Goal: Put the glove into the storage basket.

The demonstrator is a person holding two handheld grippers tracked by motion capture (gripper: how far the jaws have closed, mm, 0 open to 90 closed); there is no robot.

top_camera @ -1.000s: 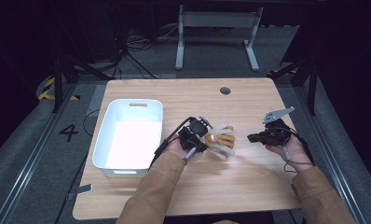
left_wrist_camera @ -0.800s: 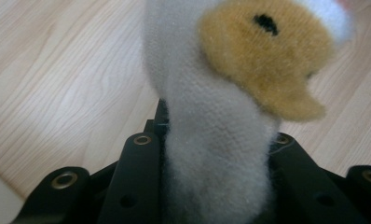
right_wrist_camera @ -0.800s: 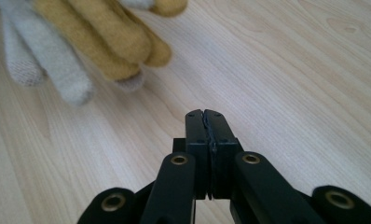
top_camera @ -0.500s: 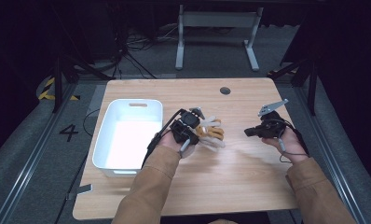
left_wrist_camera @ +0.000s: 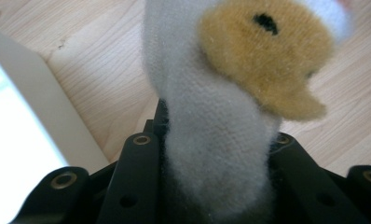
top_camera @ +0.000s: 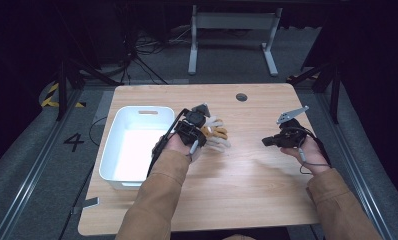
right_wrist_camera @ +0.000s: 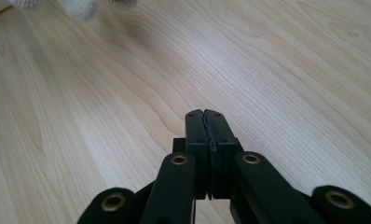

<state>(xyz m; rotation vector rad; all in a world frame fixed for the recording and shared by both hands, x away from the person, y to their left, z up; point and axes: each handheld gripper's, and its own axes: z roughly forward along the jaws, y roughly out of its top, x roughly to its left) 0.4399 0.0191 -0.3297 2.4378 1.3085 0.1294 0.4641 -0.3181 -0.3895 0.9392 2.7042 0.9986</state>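
Observation:
A white and tan plush toy (top_camera: 215, 134) hangs just right of the white bin (top_camera: 118, 159). My left gripper (top_camera: 202, 134) is shut on it and holds it above the table. In the left gripper view the toy's white body (left_wrist_camera: 216, 140) is squeezed between the black jaws, its tan patch (left_wrist_camera: 267, 56) sits above, and the bin's wall (left_wrist_camera: 44, 112) lies to the left. My right gripper (top_camera: 265, 142) rests low at the right of the table, pointing left. Its jaws are pressed together on nothing (right_wrist_camera: 205, 116).
The wooden table (top_camera: 247, 180) has bare wood in front of and between the hands. A round cable hole (top_camera: 242, 97) sits near the far edge. A desk frame (top_camera: 232, 35) stands on the floor behind the table.
My left gripper has lifted the plush toy and carried it a little toward the far side of the table. The right hand has hardly shifted.

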